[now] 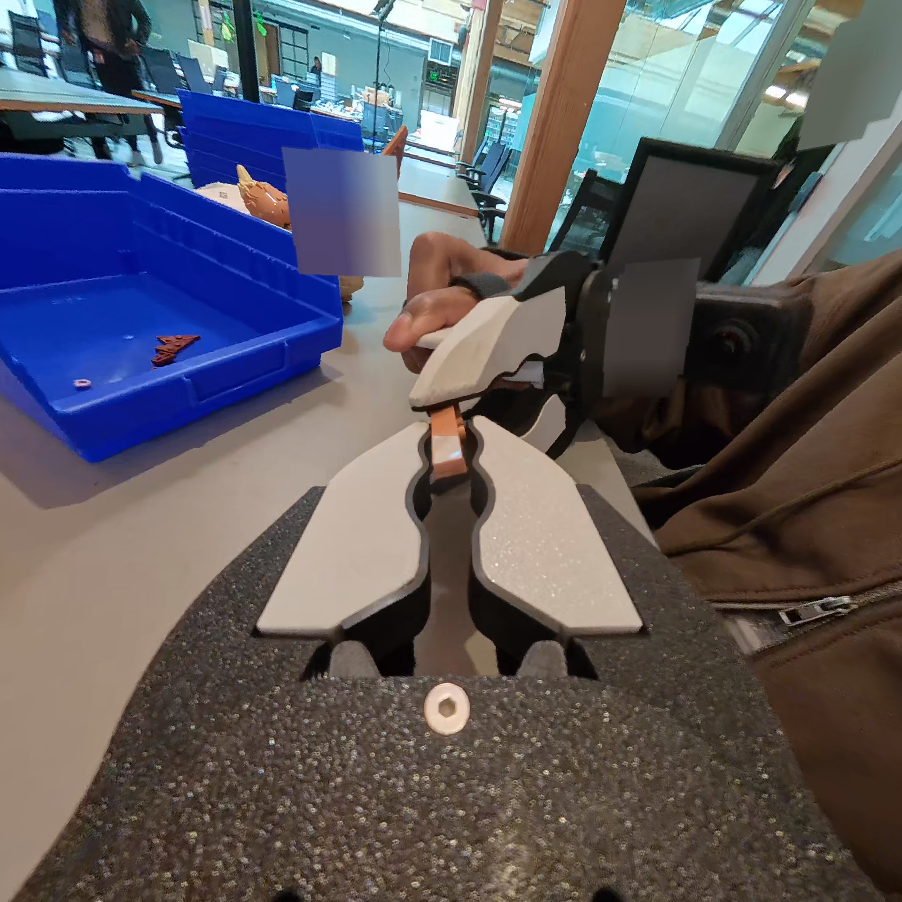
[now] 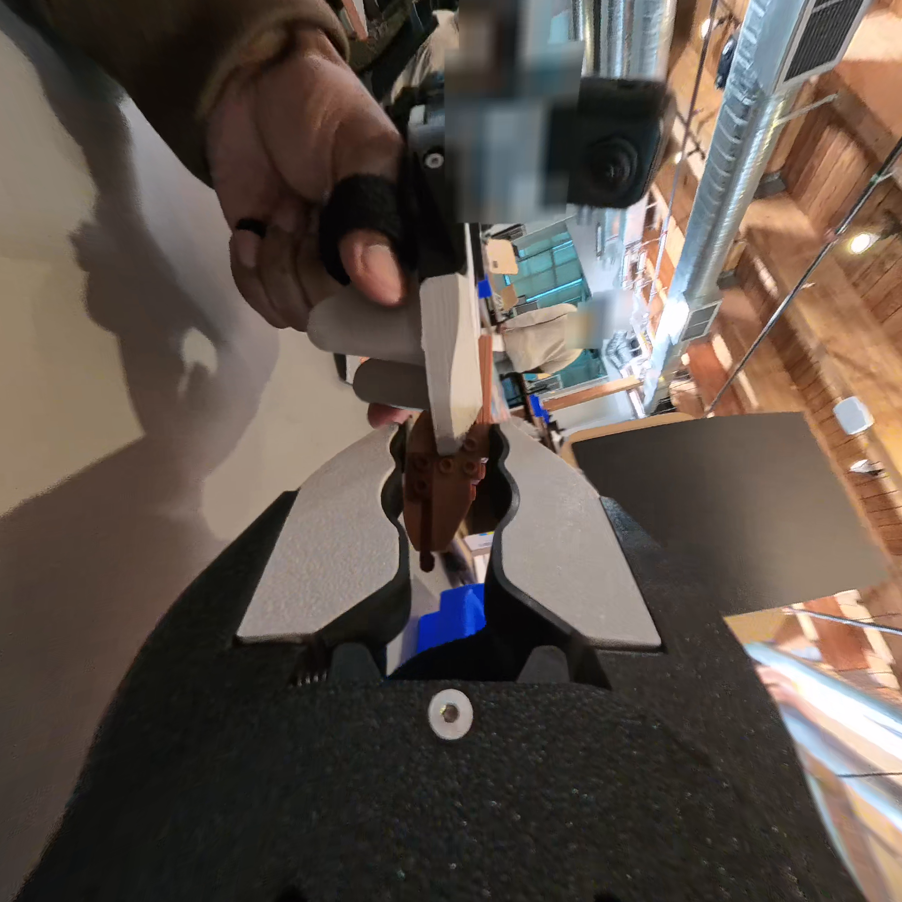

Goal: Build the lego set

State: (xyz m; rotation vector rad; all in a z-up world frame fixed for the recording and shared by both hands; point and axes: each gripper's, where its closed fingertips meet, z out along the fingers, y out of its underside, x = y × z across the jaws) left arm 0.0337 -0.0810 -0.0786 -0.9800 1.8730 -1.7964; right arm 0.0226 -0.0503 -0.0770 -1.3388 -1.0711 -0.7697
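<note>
The left gripper [image 1: 448, 446], with its pale grey, grainy fingers and wavy black-edged inner faces, is clenched on a small glossy orange-brown plastic brick piece [image 1: 446, 451], long and narrow with a square end. Both fingertips [image 1: 390, 459] press its sides. The piece is held in the air above the smooth grey tabletop [image 1: 146, 512], near its right edge.

The right gripper [image 2: 446, 468] grasps a flat dark reddish-brown studded plastic plate assembly [image 2: 439, 507], tapering to a point toward the camera; its fingers flank the plate's two edges. The left gripper's finger crosses the studded face (its pale tip touches the studs).

A hand [image 1: 429, 297] with a black fabric finger loop holds the right gripper; a brown jacket sleeve [image 1: 781, 488] lies behind it.

A shallow blue plastic bin [image 1: 171, 351] stands toward the tabletop's left edge, with a few small reddish-brown wedge pieces [image 1: 173, 347] on its floor.
</note>
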